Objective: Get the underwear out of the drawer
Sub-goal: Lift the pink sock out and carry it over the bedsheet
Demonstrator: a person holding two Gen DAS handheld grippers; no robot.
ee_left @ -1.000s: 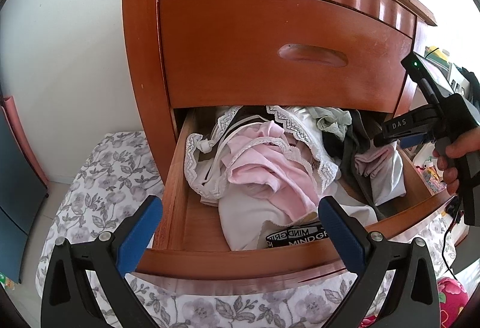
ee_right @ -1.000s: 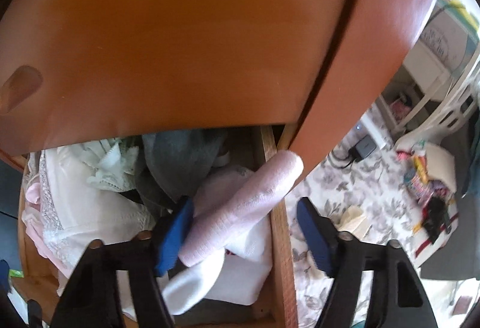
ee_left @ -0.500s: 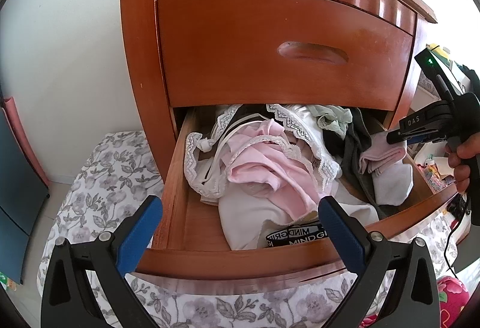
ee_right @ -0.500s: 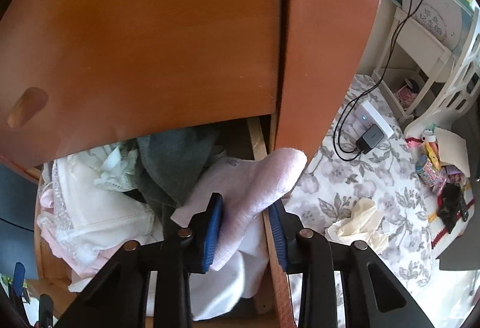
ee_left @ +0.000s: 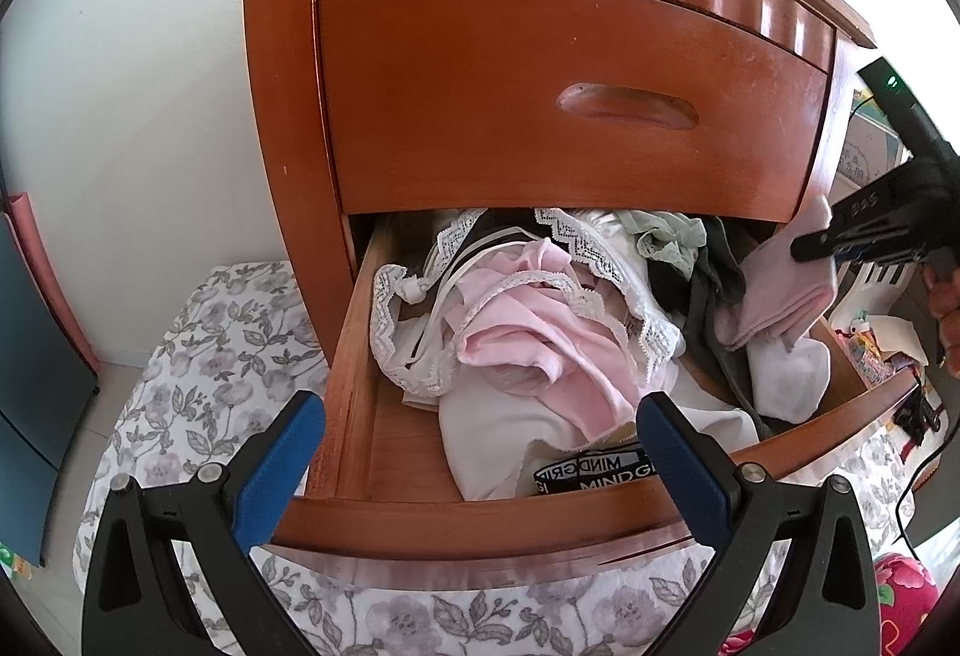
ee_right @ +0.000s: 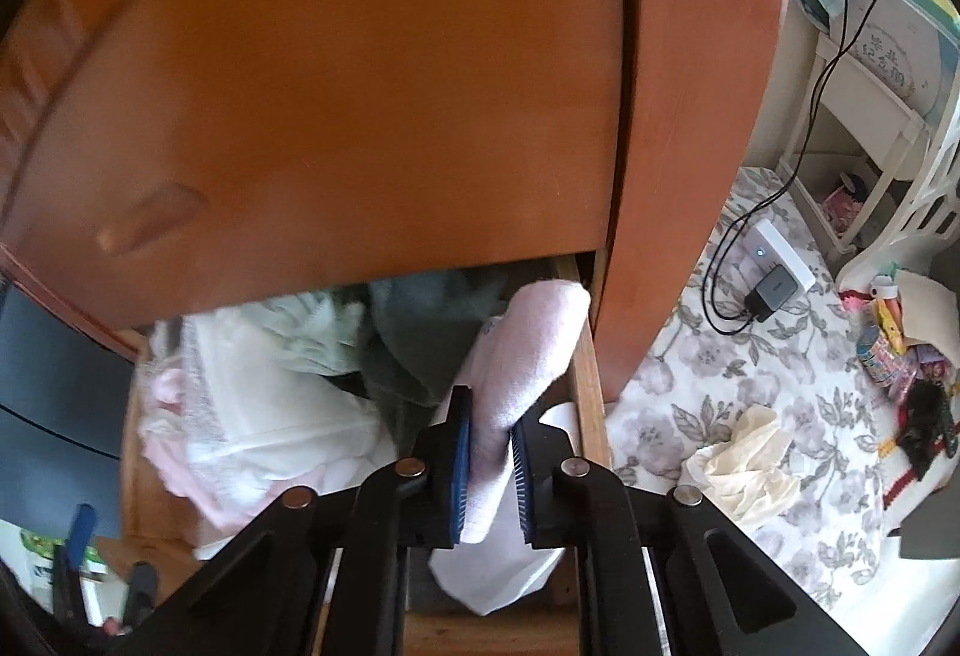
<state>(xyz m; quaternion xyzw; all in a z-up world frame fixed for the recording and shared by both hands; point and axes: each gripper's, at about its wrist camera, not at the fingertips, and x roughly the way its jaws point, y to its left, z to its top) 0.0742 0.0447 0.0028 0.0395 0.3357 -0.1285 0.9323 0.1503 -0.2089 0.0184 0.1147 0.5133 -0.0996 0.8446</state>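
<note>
Our right hand-held gripper was closing on a pale pink knitted garment above the open wooden drawer; our left hand-held gripper gaped empty.

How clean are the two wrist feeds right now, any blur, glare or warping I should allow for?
Left wrist view: sharp; fisheye bows the reddish wooden nightstand, with window glare streaks on its top edge. Right wrist view: softer, the upper drawer front and the white lace garments smeared; the right gripper, closing on the pale pink folded garment, stays fairly crisp; bright daylight on the right.

Floral mat bears charger (cable attached).
</note>
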